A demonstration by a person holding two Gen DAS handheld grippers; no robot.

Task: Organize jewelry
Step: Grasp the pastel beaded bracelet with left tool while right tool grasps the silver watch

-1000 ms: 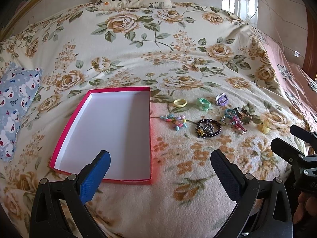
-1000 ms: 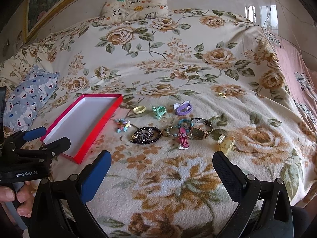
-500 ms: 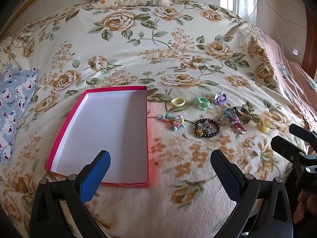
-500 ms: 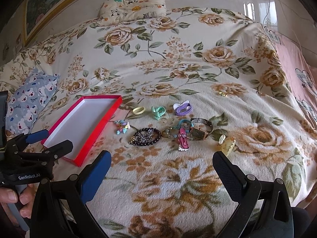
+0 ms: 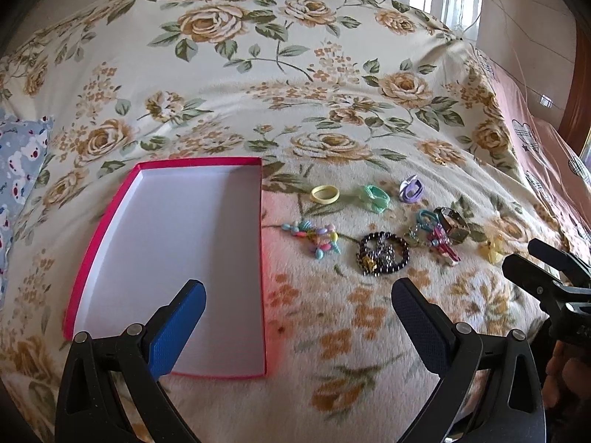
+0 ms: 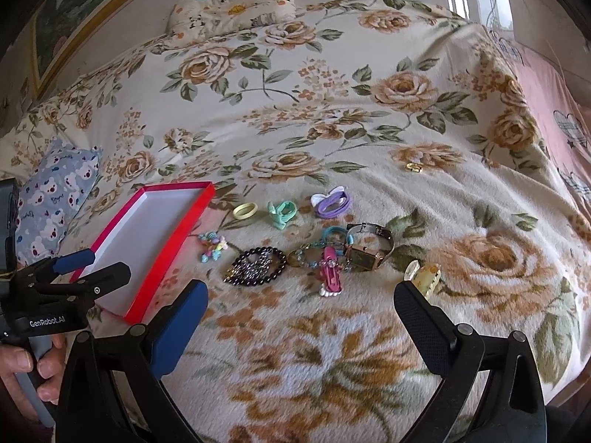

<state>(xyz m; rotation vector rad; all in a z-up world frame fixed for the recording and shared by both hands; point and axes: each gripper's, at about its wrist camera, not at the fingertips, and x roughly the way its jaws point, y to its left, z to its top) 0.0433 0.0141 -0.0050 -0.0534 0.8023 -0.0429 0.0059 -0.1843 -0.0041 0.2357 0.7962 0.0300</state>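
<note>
A shallow red box (image 5: 110,221) with a white inside lies empty on the floral bed; it also shows in the right wrist view (image 6: 173,229). To its right lie jewelry pieces: a yellow ring (image 5: 325,194), a green tie (image 5: 375,197), a purple tie (image 5: 410,188), a pastel bead bracelet (image 5: 317,238), a black bead bracelet (image 5: 382,253), a pink clip (image 6: 330,271), a watch (image 6: 367,249) and a yellow clip (image 6: 424,275). My left gripper (image 5: 295,317) is open and empty near the box's front right corner. My right gripper (image 6: 301,319) is open and empty, just short of the jewelry.
A small gold ring (image 6: 413,167) lies apart, farther back right. A blue bear-print pillow (image 6: 55,192) lies at the left, a panda pillow (image 6: 232,3) at the head of the bed. A pink sheet (image 6: 554,110) covers the right edge.
Both grippers have moved slightly forward toward the box and jewelry. Nothing has been picked up; both stay open.
</note>
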